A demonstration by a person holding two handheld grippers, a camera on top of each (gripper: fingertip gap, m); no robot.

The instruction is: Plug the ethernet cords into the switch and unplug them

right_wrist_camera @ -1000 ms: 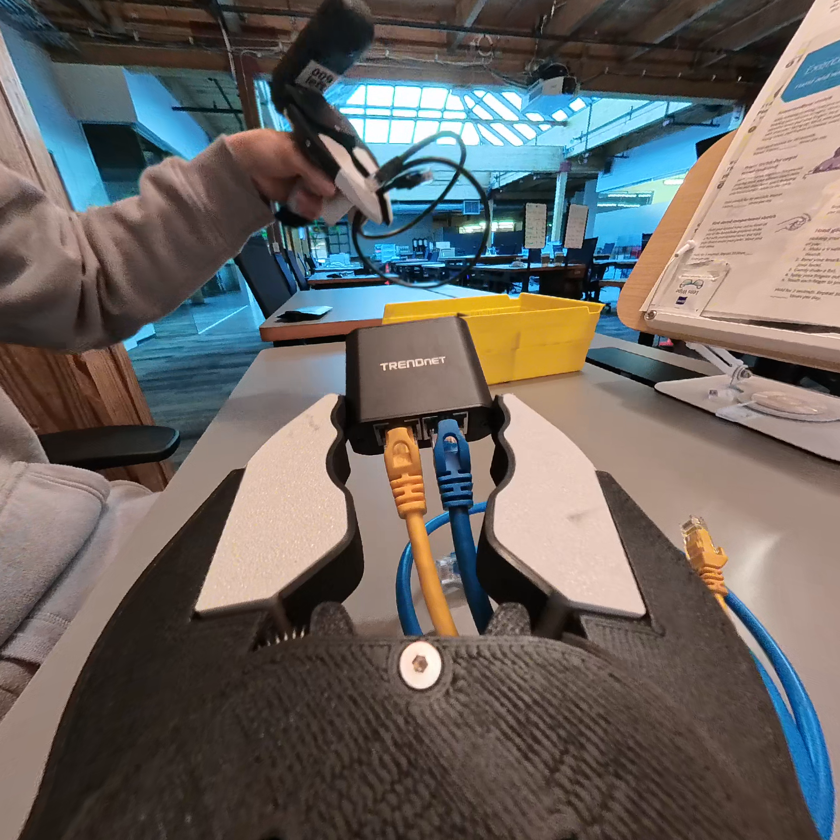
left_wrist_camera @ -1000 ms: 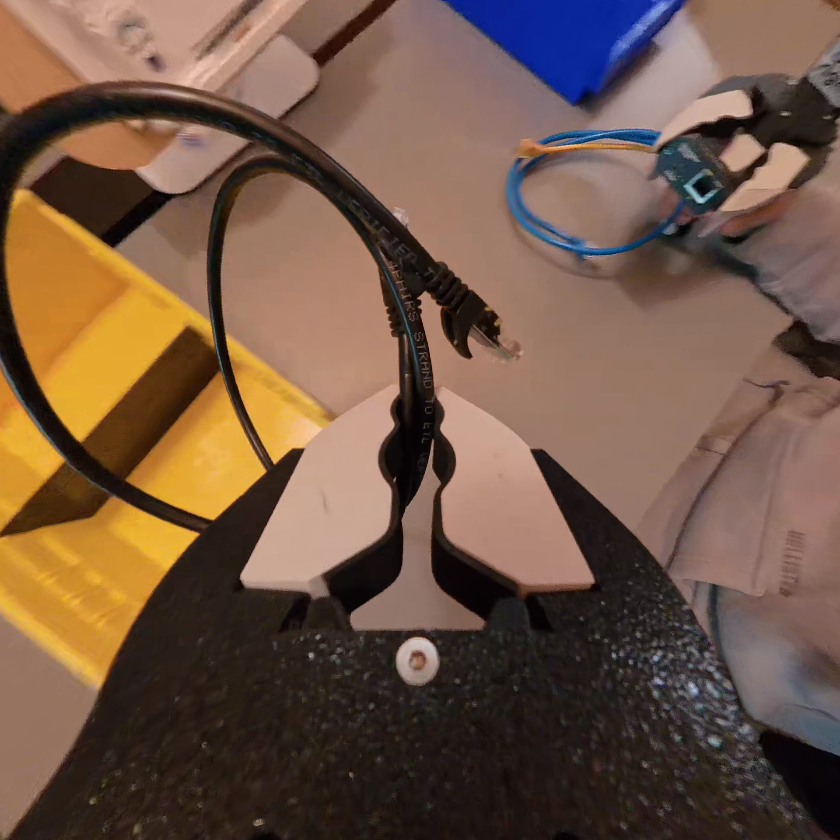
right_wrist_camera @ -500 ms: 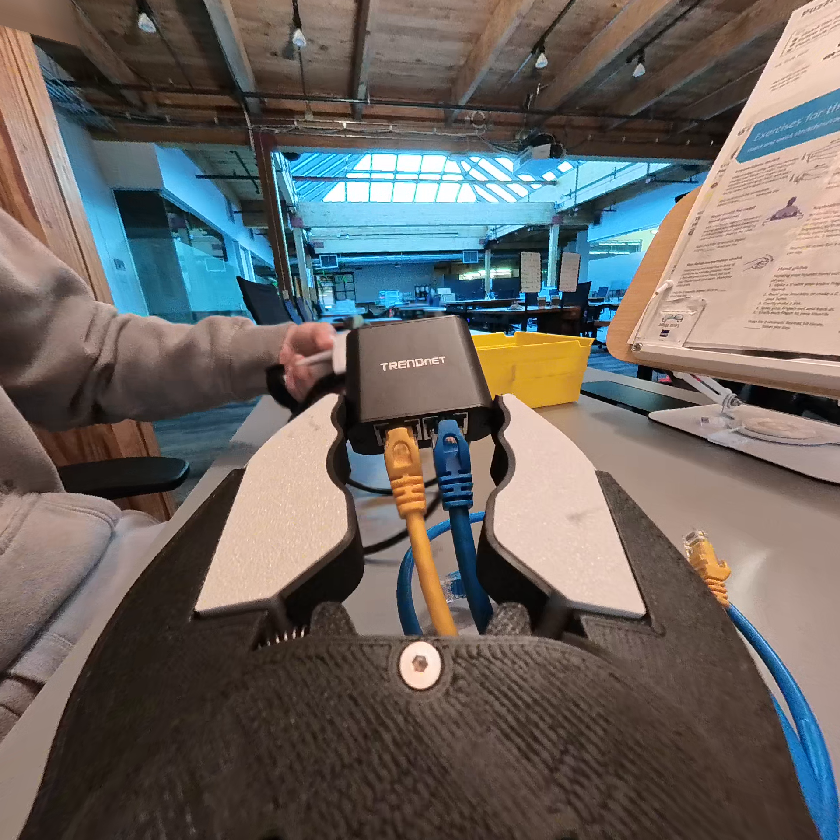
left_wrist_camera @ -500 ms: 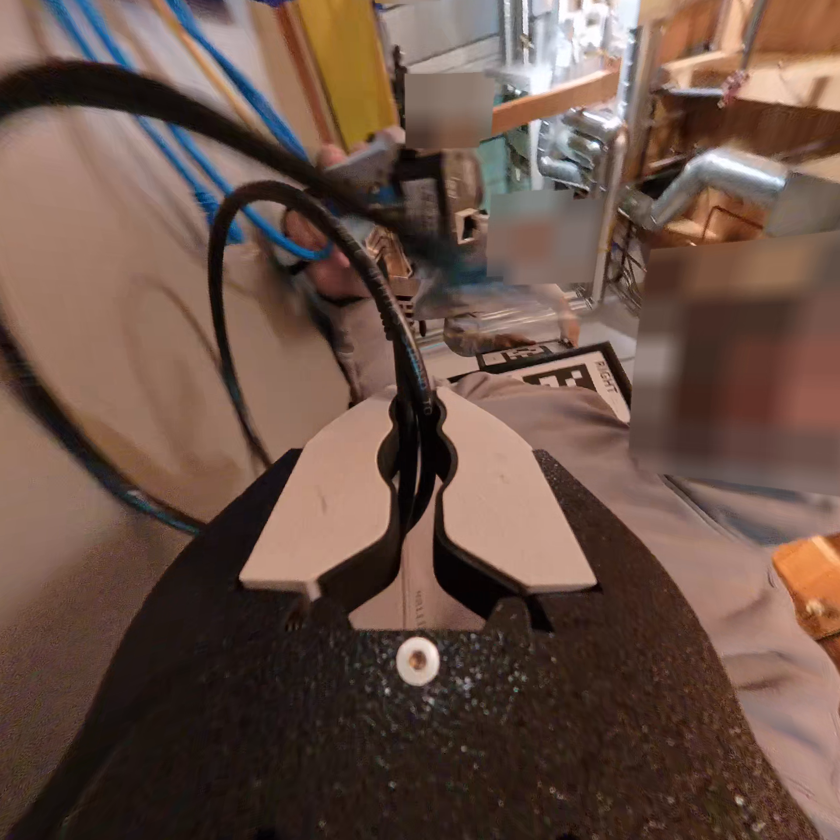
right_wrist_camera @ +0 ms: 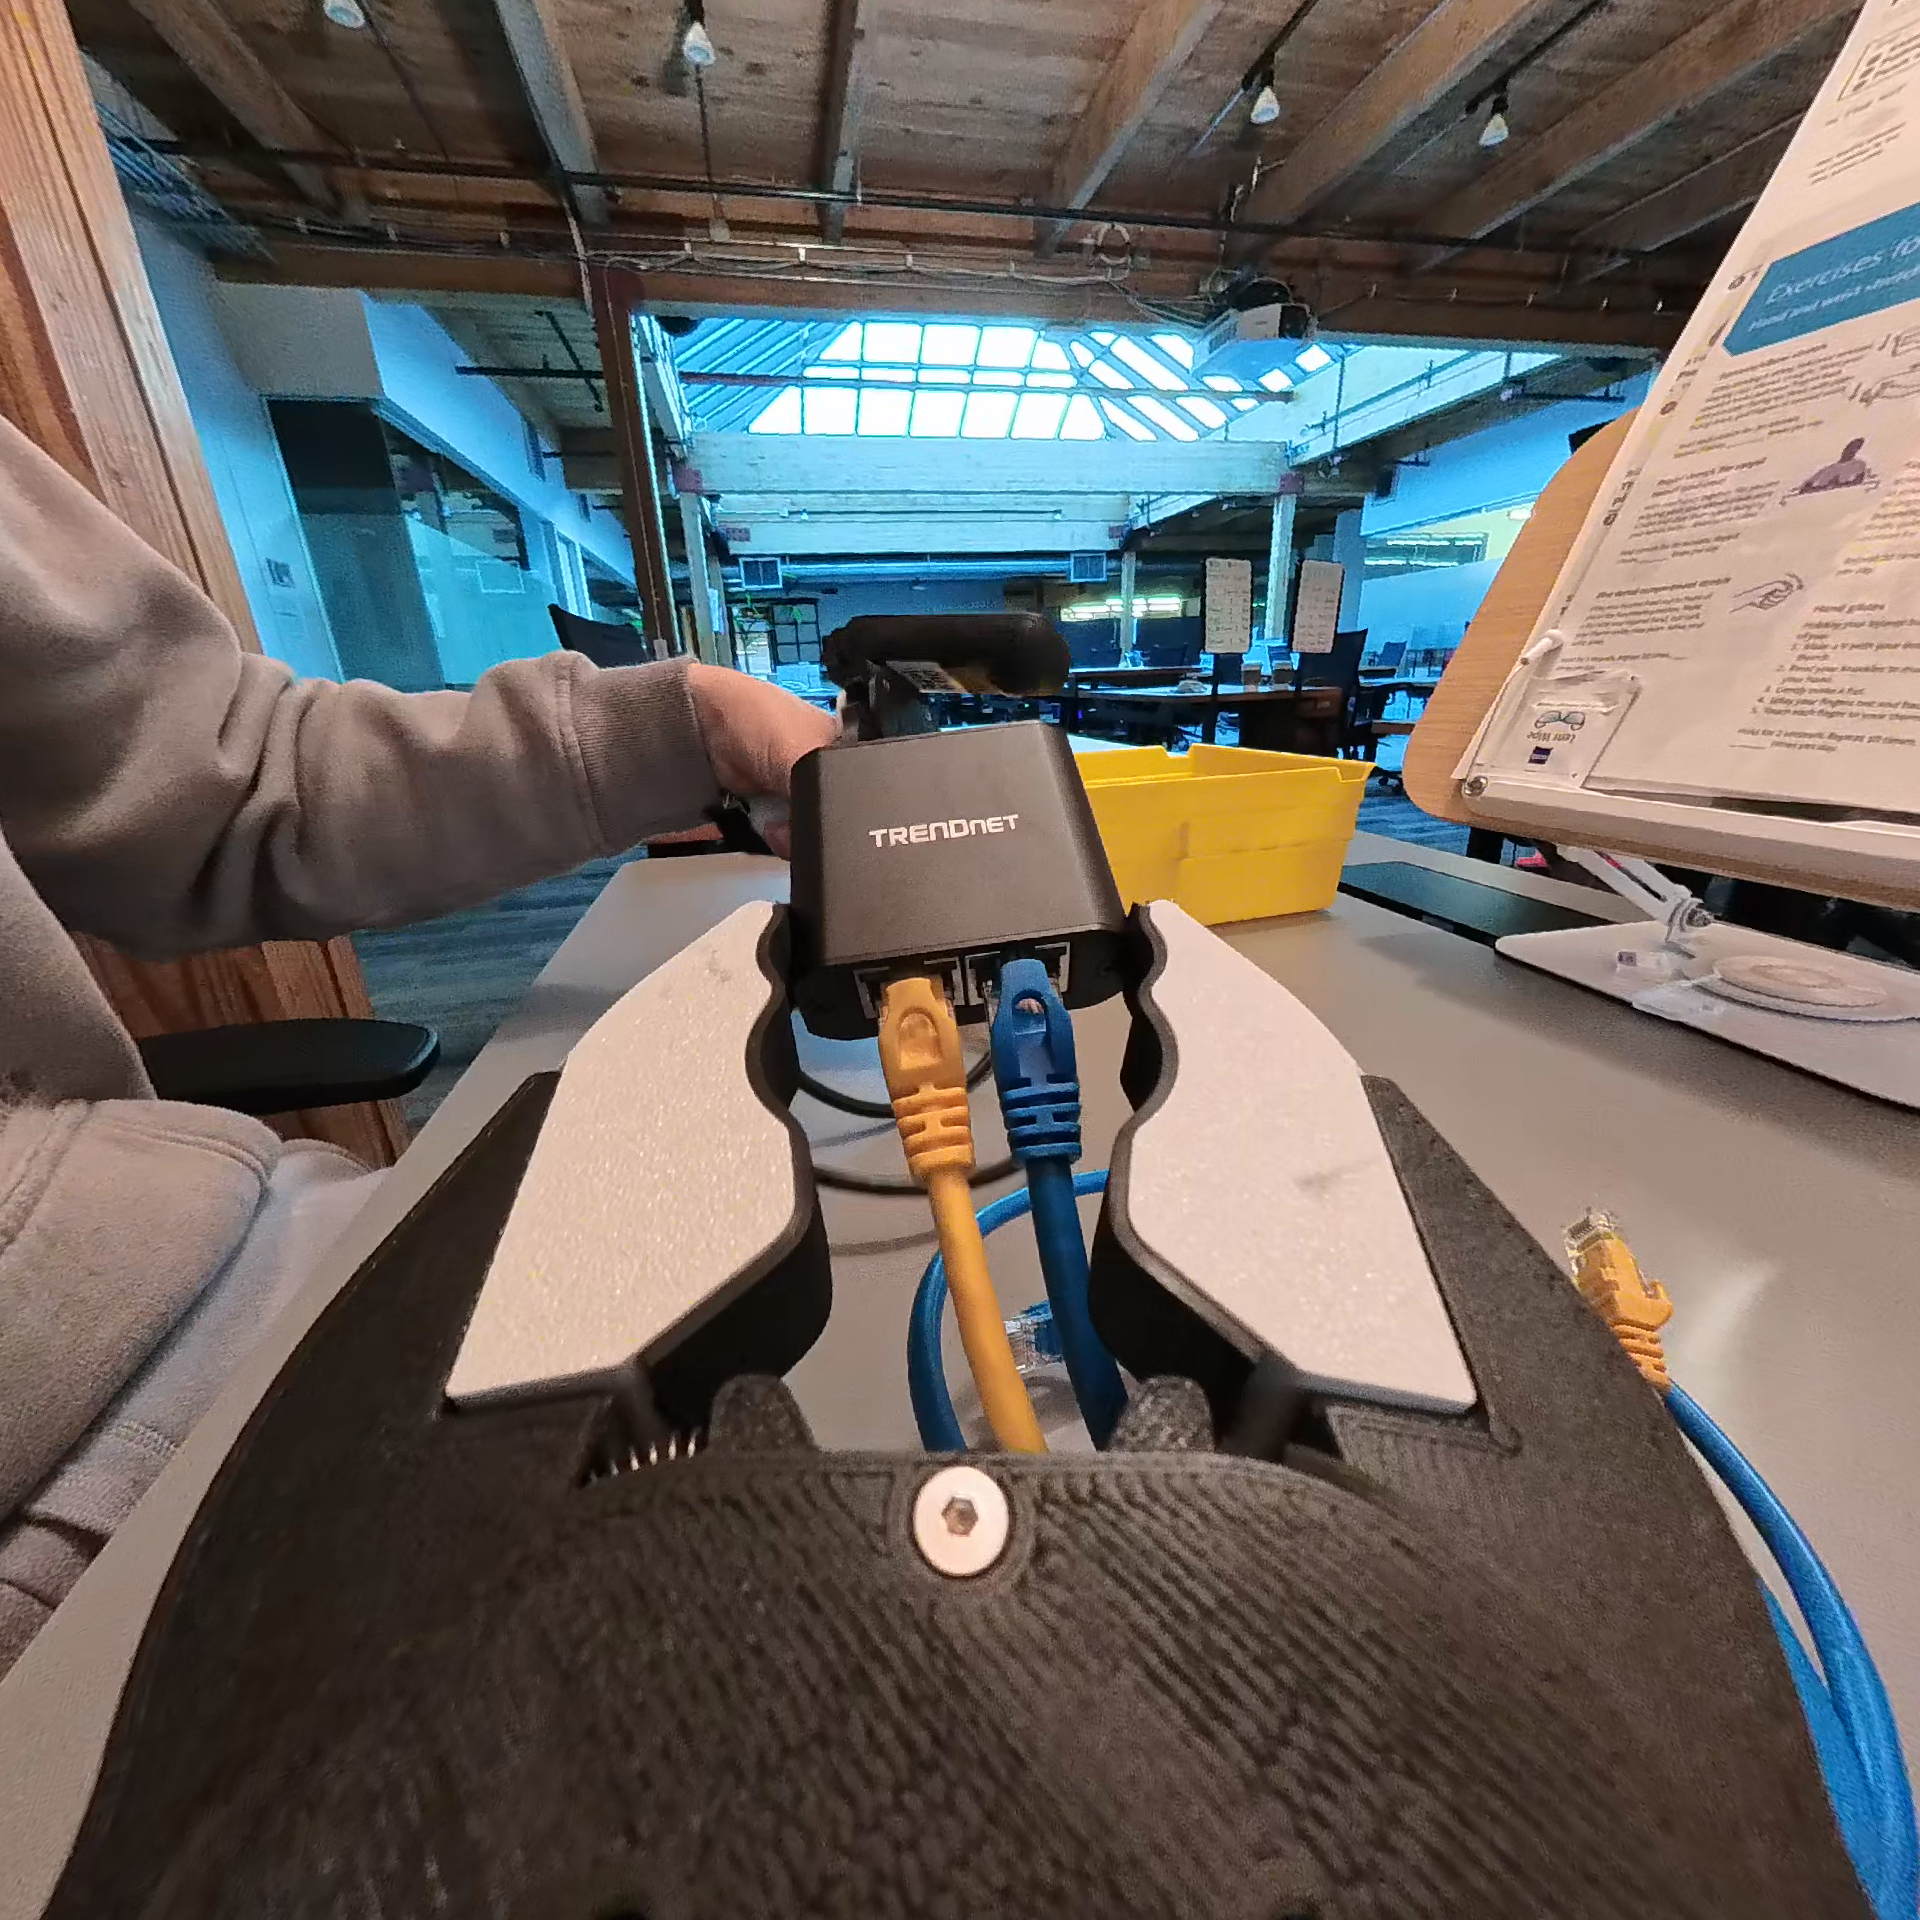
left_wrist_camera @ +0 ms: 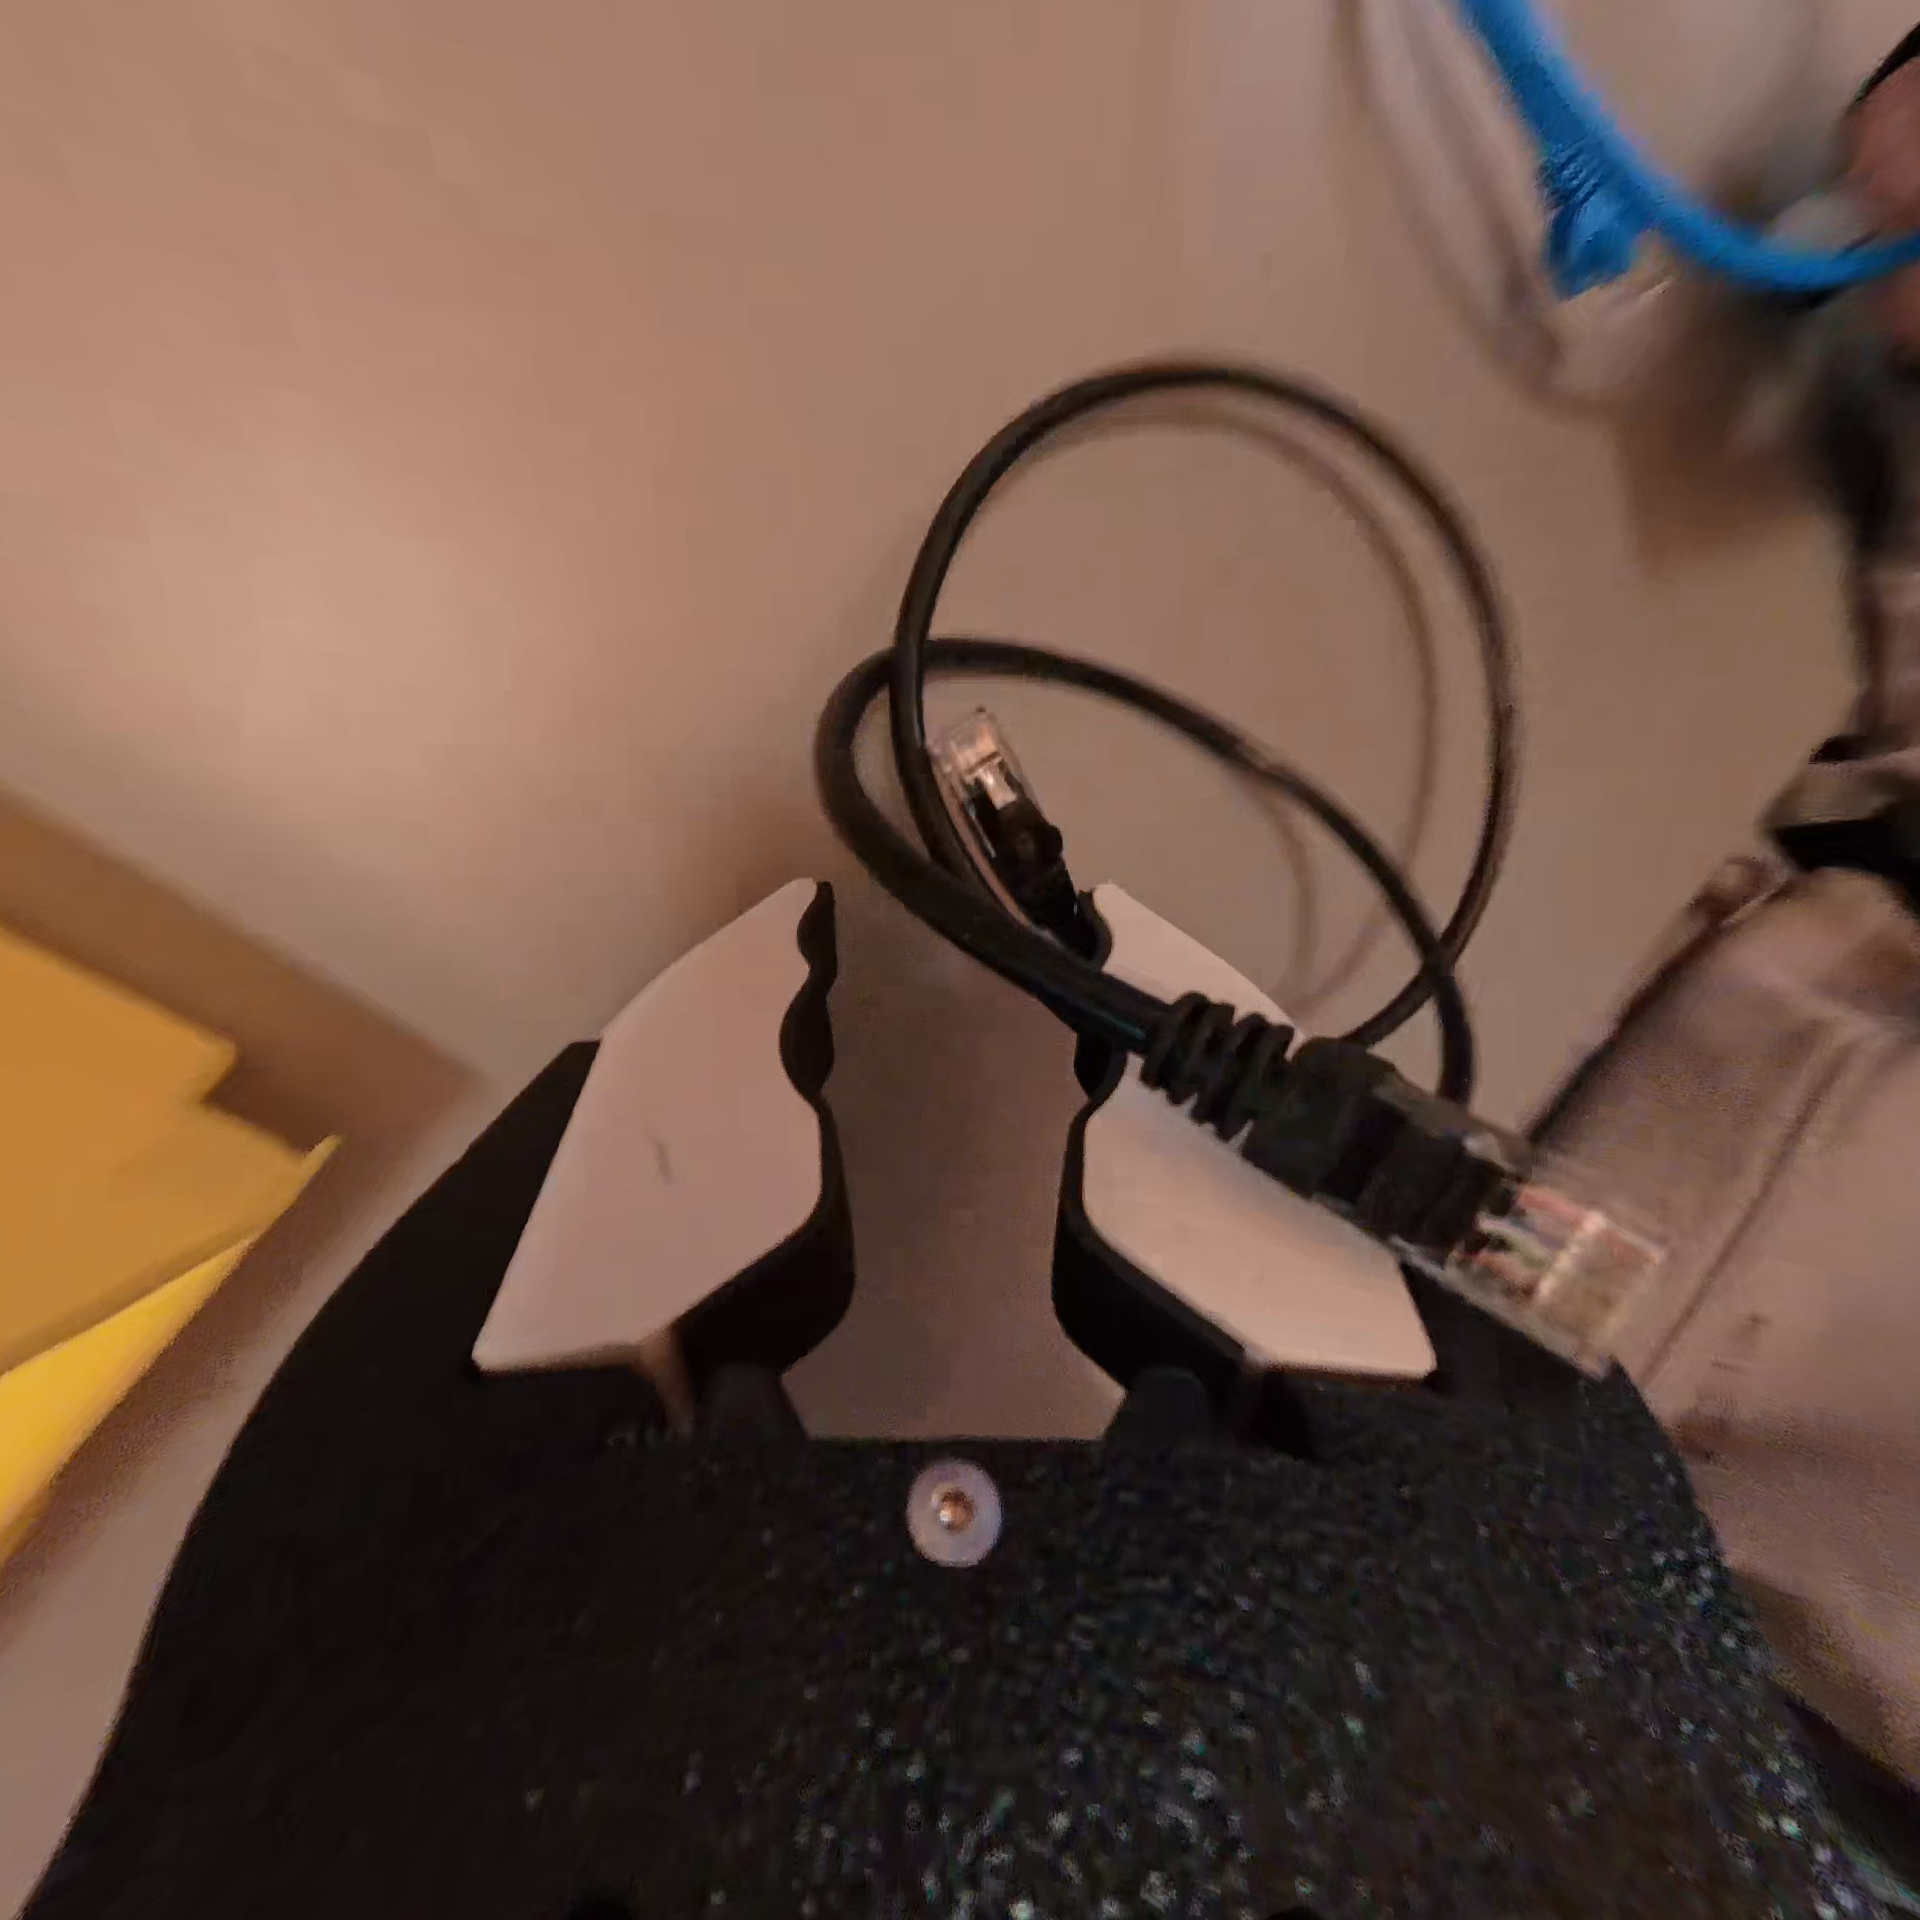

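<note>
Grey desk [right_wrist_camera: 1558, 1122], open hall behind. Right claw [right_wrist_camera: 961, 935] pinches one black switch [right_wrist_camera: 940, 842]; two cords plugged in, one yellow cord [right_wrist_camera: 940, 1132], one blue cord [right_wrist_camera: 1034, 1101]. Left claw [left_wrist_camera: 961, 904] spread; one black cord [left_wrist_camera: 1226, 1018] draped over its right finger, both plugs loose. One yellow bin [right_wrist_camera: 1226, 821].

1. A wooden beam ceiling [right_wrist_camera: 935, 135] with small spot lamps fills the top of the frame.
2. A bright skylight [right_wrist_camera: 997, 390] sits at upper centre.
3. A wooden post [right_wrist_camera: 94, 416] stands at left.
4. Distant desks [right_wrist_camera: 1195, 691] line the centre.
5. The grey table [right_wrist_camera: 1558, 1091] spans the lower right.
</note>
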